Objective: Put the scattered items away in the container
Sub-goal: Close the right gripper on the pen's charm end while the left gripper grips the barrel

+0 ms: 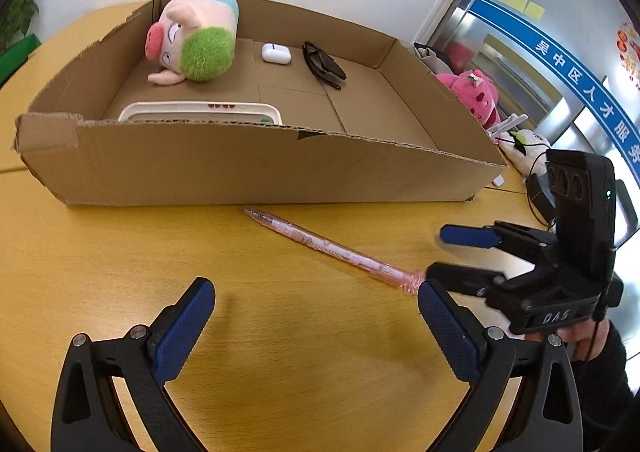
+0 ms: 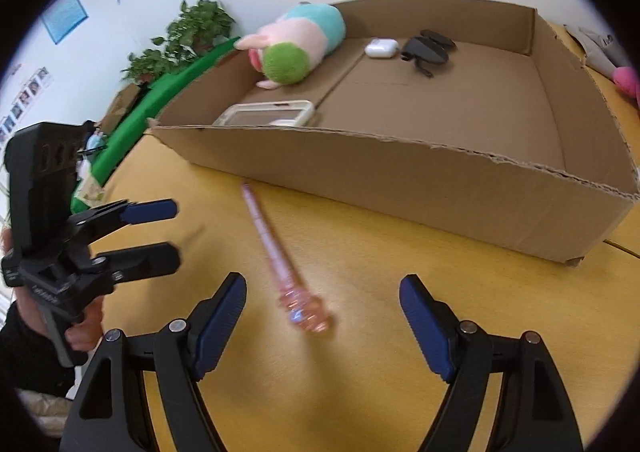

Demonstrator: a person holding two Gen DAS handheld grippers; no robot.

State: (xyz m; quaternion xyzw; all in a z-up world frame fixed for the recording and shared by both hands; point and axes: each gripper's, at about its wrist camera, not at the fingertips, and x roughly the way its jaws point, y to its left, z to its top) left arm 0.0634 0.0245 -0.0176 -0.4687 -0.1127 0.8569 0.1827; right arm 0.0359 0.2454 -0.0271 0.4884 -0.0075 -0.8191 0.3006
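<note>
Both grippers, right gripper and left gripper, hang wide open and hold nothing. Between them a pink pen lies on the table, just beside the cardboard box. Next comes pinching it. Inside: plush pig, earbud case, sunglasses, tray.

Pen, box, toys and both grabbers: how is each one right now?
pink pen: lying flat on the table, outside the box
cardboard box: open on top, upright
plush pig: on its side in the box
earbud case: closed, in the box
sunglasses: folded, in the box
left gripper: open, empty
right gripper: open, empty
</note>
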